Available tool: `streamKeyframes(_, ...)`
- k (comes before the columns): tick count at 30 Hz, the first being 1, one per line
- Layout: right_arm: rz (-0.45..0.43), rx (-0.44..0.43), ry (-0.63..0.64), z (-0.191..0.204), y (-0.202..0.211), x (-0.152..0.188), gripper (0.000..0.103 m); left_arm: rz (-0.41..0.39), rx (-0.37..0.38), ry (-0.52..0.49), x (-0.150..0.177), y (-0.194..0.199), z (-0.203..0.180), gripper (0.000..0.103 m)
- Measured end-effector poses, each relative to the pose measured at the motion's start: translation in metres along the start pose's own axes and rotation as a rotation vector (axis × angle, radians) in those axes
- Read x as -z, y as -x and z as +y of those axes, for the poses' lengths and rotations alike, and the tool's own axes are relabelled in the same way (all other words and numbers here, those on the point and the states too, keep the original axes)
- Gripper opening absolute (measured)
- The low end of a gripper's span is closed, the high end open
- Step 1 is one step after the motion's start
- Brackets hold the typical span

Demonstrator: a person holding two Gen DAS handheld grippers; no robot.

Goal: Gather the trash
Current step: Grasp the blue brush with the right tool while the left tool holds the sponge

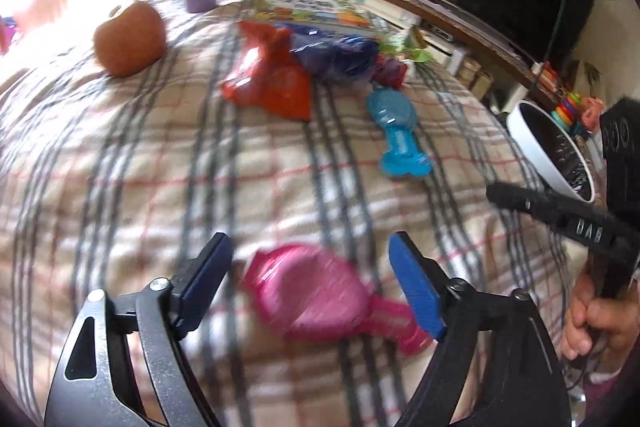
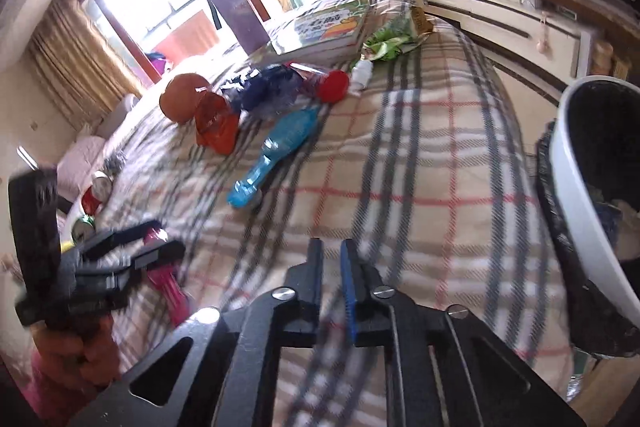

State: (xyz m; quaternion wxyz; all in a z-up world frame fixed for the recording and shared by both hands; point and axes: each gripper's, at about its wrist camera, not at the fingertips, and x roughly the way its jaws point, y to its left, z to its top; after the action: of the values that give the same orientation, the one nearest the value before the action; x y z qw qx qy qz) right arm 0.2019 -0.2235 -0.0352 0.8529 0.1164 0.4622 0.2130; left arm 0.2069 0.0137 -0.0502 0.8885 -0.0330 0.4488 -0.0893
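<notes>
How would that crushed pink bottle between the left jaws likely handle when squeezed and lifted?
The pink bottle looks thin, translucent plastic already flattened, so it probably gives further under the jaws. It seems empty, likely light. Glossy walls may slip; lying flat on the blanket, it seems unlikely to roll.

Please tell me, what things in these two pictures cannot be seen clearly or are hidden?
- Pink bottle: left wrist view, motion blur; whether the left gripper pads touch it is unclear.
- Pink bottle again: right wrist view, mostly hidden behind the left gripper.
- Trash bin: right wrist view, cut by the picture edge; contents dark.
- Book title: left wrist view, too blurred to read.
- Right gripper: jaws narrow, nothing visible between.
</notes>
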Motion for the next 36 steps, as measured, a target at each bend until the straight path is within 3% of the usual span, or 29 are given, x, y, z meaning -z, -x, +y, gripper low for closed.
streamKeyframes(2,-0.010,-0.020,-0.009,0.008,-0.010,-0.008,0.042,0.011,-0.038,0.051,0.009,0.005,0.009,0.091)
streamKeyframes(3,-0.013,-0.029,-0.014,0.012,-0.016,-0.012,0.043,0.010,-0.041,0.077,0.013,0.007,0.013,0.091)
streamKeyframes(10,-0.008,-0.030,-0.027,0.025,-0.051,-0.035,0.043,-0.021,-0.002,0.194,0.033,0.026,0.023,0.091)
streamKeyframes(15,-0.015,-0.016,-0.003,0.030,-0.068,-0.049,0.043,-0.027,-0.033,0.164,0.033,0.019,0.012,0.091)
streamKeyframes(17,-0.013,0.002,0.009,0.030,-0.071,-0.054,0.036,-0.039,-0.052,0.141,0.032,0.016,0.006,0.090)
streamKeyframes(19,-0.012,0.013,0.024,0.031,-0.071,-0.054,0.034,-0.047,-0.069,0.113,0.030,0.012,0.000,0.082)
streamKeyframes(23,-0.025,-0.002,0.024,0.029,-0.061,-0.046,0.033,-0.049,-0.051,0.082,0.023,0.008,-0.007,0.052)
streamKeyframes(36,-0.124,-0.023,-0.092,-0.029,0.038,-0.007,0.030,-0.057,0.066,0.031,0.006,0.005,-0.041,0.051)
